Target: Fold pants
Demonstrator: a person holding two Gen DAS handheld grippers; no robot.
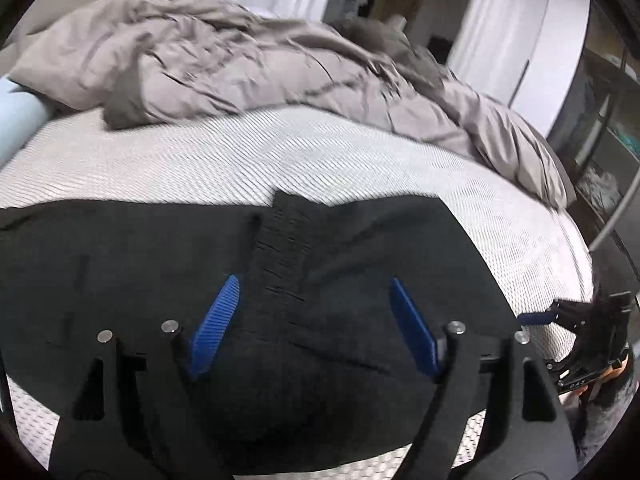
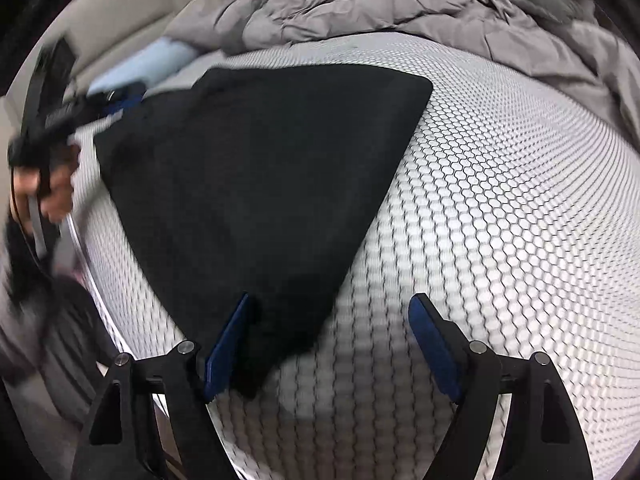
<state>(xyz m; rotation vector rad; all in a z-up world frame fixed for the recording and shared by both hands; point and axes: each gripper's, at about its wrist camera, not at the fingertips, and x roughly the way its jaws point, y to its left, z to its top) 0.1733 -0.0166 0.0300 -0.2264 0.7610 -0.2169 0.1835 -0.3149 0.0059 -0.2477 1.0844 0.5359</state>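
Pants (image 2: 256, 184) lie folded on the mattress (image 2: 500, 220), both grippers open.

Pants (image 1: 160, 264) matt black cloth; mattress (image 2: 500, 208) honeycomb-textured white fabric; duvet (image 1: 208, 60) crumpled grey cloth.

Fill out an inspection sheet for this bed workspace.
Surface: white honeycomb-patterned mattress, mostly bare.
Job's things: black pants lying flat, folded; waistband visible in the left wrist view.
Clutter: crumpled grey duvet at the far side; light blue pillow.
Grippers: left hand-held gripper open above the pants; right hand-held gripper open, holding nothing.
Cables: nothing seen.
Surroundings: white curtains, shelving.
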